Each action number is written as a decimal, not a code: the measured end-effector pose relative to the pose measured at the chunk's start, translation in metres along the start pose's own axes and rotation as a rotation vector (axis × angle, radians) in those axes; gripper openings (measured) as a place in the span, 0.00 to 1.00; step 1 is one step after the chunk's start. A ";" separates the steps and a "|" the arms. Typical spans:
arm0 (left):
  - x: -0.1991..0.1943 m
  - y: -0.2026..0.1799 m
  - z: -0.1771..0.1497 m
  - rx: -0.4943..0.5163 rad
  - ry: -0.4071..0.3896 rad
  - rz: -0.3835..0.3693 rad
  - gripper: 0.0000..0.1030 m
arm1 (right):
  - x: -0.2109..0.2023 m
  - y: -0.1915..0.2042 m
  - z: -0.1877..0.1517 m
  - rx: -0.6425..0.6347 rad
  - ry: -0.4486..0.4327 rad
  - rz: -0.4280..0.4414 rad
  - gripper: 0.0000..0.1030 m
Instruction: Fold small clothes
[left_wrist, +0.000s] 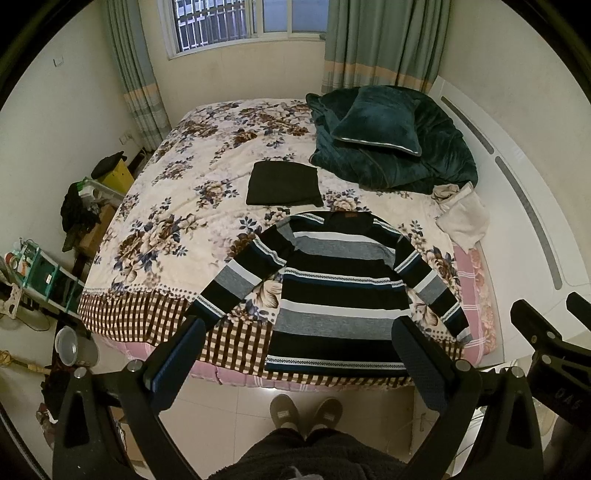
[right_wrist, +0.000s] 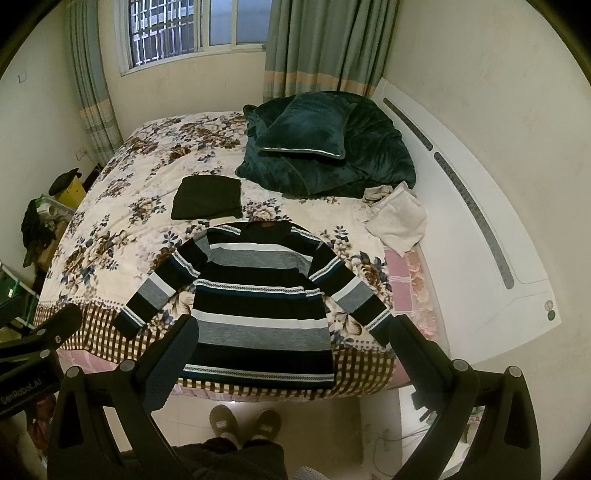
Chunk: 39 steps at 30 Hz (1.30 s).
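Left wrist view: the left tool (left_wrist: 299, 354) hangs wide apart and empty above the bed's near edge, and the right tool (right_wrist: 291, 354) is just as wide and empty. The striped sweater (left_wrist: 332, 291) lies flat on the floral bed (left_wrist: 177, 192), hem toward the person, both sleeves spread outward and down. Just beyond its collar sits a folded dark garment (left_wrist: 282, 184). Further back, a teal cushion (left_wrist: 376, 122) rests on a heaped teal blanket (left_wrist: 436, 158), with a crumpled pale cloth (left_wrist: 461, 214) by the headboard side. The person's slippers (left_wrist: 306, 411) stand on the tiled floor below. Nothing lies on top of the sweater
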<state>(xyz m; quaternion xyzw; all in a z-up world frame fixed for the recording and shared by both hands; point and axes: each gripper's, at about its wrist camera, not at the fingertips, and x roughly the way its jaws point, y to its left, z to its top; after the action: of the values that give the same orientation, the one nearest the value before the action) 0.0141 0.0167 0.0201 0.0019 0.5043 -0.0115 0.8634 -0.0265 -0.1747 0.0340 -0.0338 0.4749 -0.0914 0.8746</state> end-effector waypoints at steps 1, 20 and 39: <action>0.001 -0.001 -0.002 0.001 -0.002 0.003 1.00 | 0.000 0.000 0.001 0.002 0.002 0.001 1.00; 0.286 -0.091 0.010 0.113 0.133 0.145 1.00 | 0.288 -0.215 -0.126 0.731 0.311 -0.166 0.67; 0.581 -0.169 -0.035 0.049 0.439 0.281 1.00 | 0.629 -0.385 -0.342 1.726 0.183 -0.005 0.66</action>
<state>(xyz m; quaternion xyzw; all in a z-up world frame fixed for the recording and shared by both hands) 0.2651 -0.1621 -0.5021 0.0952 0.6741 0.0970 0.7260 -0.0274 -0.6638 -0.6157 0.6481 0.3078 -0.4239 0.5527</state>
